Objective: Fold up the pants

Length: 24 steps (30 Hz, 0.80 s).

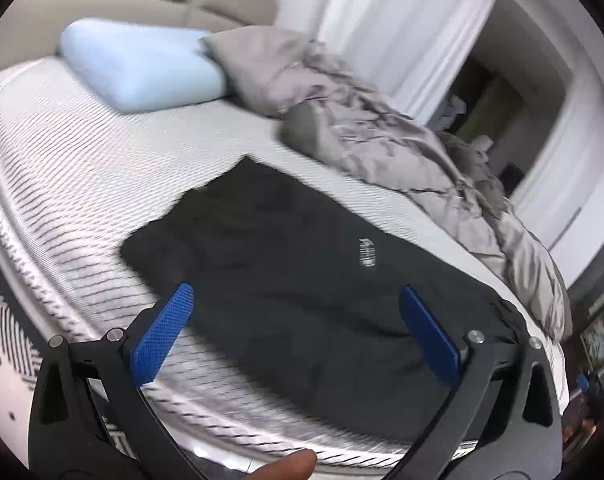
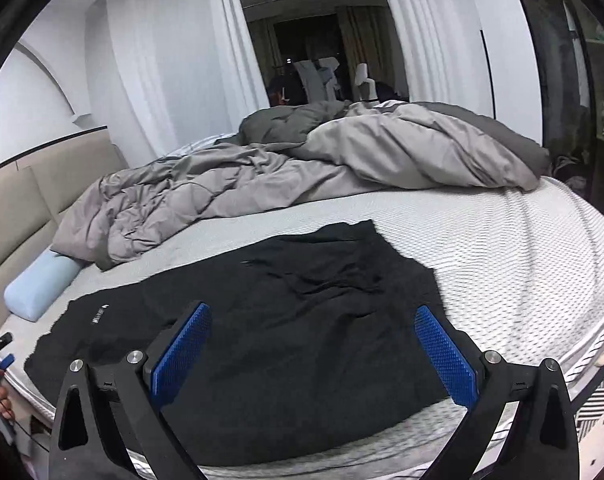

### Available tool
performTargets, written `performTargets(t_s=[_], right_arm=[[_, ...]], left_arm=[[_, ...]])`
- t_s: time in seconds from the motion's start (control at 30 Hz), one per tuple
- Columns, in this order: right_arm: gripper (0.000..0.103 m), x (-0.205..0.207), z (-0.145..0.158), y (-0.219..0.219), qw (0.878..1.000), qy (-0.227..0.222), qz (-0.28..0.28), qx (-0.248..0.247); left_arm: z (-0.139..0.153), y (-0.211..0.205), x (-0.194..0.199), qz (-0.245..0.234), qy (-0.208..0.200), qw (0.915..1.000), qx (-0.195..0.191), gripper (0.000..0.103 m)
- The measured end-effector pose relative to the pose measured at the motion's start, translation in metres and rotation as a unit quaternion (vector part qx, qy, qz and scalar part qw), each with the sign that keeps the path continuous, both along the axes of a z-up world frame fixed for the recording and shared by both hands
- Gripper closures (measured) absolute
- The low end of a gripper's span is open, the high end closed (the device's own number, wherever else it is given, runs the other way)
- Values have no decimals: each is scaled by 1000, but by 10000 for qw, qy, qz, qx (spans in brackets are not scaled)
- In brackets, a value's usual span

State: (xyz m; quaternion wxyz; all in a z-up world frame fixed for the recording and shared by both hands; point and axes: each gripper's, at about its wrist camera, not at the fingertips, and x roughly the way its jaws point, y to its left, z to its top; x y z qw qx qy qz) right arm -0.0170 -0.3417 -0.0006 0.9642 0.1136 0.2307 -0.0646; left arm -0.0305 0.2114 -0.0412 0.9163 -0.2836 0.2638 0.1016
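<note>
Black pants [image 2: 286,320] spread flat on mattress [image 2: 522,248] near bed edge, rumpled, ready for folding. Left tool [image 1: 294,320] spread wide, empty, above pants. Right tool [image 2: 314,344] likewise spread, empty. Duvet [image 2: 302,168] pushed aside, clearing workspace.

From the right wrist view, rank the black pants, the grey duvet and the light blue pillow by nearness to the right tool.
1. Black pants: spread on the mattress just ahead of the open right tool.
2. Light blue pillow: far left, by the headboard.
3. Grey duvet: bunched across the bed's far side; its left end nears the pillow, so these two are close.
</note>
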Motion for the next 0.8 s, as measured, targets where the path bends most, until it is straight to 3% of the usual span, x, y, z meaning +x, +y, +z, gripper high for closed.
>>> performTargets(t_s=[0.1,0.17,0.3,0.37,0.5,0.57,0.63,0.7,0.8], right_arm=[[0,-7,-10,-16,10000,28,-78,44],[0,-10,-21,-24,9998,87,-68,193],[0,-13,-42,-31,9985,225,-127,489],[0,-13,-48,-31,9979,274,-120,574],[0,-10,-59,-30,9966,392,-56,725],[0,-7,-64,-29,9953,450,0,861],[2,-3,-71,-31,9929,515,63,1075],[8,-1,-76,-35,9902,538,52,1288],[17,-2,-85,-45,9838,626,83,1679]], left_arm=[[-21,27,-6,64,230,9994,-270,2],[-37,39,-3,19,375,9979,-528,8],[-67,55,15,-176,672,9918,-1070,37],[-77,59,25,-146,683,9908,-1159,41],[-78,63,45,-41,607,9919,-1117,68],[-79,69,56,148,509,9951,-840,99],[-86,76,66,463,723,9928,-831,103],[-89,85,56,488,514,9909,-1143,103],[-87,93,42,660,445,9914,-1039,103]])
